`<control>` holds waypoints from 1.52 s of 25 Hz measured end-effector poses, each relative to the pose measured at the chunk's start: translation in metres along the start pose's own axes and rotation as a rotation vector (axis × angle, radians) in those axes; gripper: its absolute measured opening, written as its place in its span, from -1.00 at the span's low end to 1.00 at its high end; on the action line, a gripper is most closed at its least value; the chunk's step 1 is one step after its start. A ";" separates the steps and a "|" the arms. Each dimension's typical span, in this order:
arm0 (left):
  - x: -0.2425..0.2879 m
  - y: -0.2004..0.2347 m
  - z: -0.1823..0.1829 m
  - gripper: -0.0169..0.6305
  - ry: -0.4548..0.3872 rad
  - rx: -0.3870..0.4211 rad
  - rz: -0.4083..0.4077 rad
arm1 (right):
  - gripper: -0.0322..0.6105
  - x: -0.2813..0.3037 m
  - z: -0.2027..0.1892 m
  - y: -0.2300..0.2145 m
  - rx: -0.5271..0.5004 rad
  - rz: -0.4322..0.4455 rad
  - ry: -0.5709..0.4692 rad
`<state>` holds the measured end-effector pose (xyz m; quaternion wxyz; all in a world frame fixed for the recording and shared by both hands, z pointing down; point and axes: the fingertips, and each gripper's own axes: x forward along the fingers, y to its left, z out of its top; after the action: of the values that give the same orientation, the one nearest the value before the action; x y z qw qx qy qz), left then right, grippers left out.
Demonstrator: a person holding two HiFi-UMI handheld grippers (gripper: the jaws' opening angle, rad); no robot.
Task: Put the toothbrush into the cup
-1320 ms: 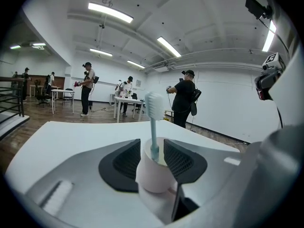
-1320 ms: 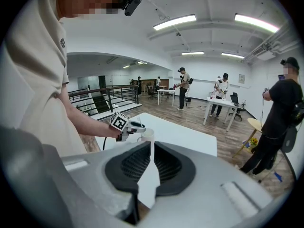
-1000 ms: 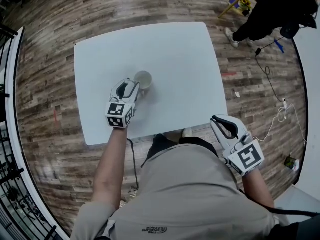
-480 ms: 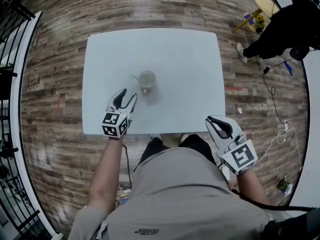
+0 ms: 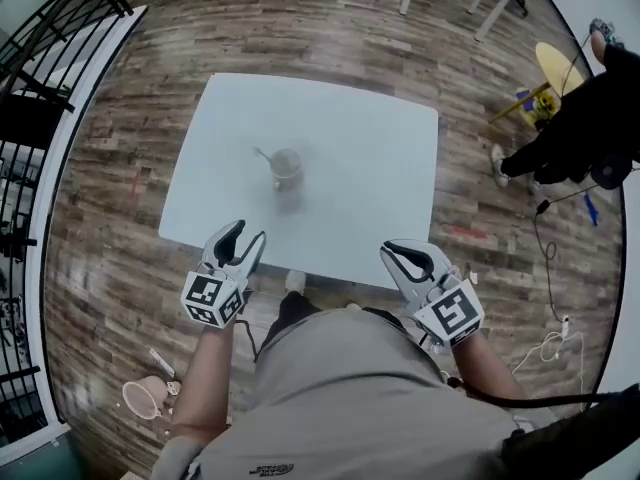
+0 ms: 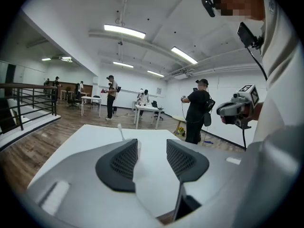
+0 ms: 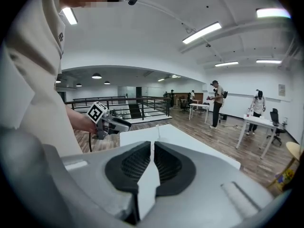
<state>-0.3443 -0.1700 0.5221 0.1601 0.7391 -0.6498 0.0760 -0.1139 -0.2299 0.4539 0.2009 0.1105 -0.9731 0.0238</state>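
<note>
Toothbrush in cup, well ahead of L hand-held gripper: jaws wide, just eased inward, empty; R hand-held gripper closed, empty

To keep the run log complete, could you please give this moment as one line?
toothbrush: in cup | cup: on table | left gripper: open, empty, jaws just closing slightly | right gripper: shut, empty

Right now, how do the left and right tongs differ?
The left tongs are open, just eased slightly closed, nothing between; the right tongs are shut, empty. The left tongs sit by the near-left corner of the table, the right tongs by its near-right. Both are clear of the cup.
</note>
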 end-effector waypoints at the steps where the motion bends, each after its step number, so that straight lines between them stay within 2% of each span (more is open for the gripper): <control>1: -0.008 -0.017 0.005 -0.33 -0.013 0.010 0.015 | -0.83 -0.007 -0.003 -0.002 -0.012 0.023 -0.007; 7: -0.073 -0.111 0.022 -0.36 -0.086 0.010 0.123 | -0.83 -0.038 -0.016 0.016 -0.051 0.180 -0.045; 13: -0.125 -0.189 0.024 -0.41 -0.066 0.007 0.154 | -0.83 -0.056 -0.041 0.051 -0.109 0.312 -0.014; 19: -0.153 -0.238 0.040 -0.44 -0.109 0.023 0.130 | -0.83 -0.074 -0.037 0.072 -0.133 0.330 -0.037; 24: -0.203 -0.272 0.052 -0.51 -0.175 0.071 0.123 | -0.83 -0.095 -0.030 0.115 -0.159 0.343 -0.055; 27: -0.243 -0.292 0.043 -0.57 -0.185 0.085 0.128 | -0.83 -0.108 -0.029 0.151 -0.170 0.352 -0.066; 32: -0.313 -0.318 0.014 -0.66 -0.216 0.050 0.111 | -0.83 -0.138 -0.029 0.221 -0.188 0.358 -0.072; 38: -0.374 -0.362 -0.016 -0.87 -0.229 0.067 0.056 | -0.83 -0.186 -0.042 0.294 -0.192 0.347 -0.083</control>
<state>-0.0405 0.2233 0.3673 0.0578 0.7294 -0.6815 0.0172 0.0025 0.0986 0.4179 0.1632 -0.0774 -0.9828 -0.0394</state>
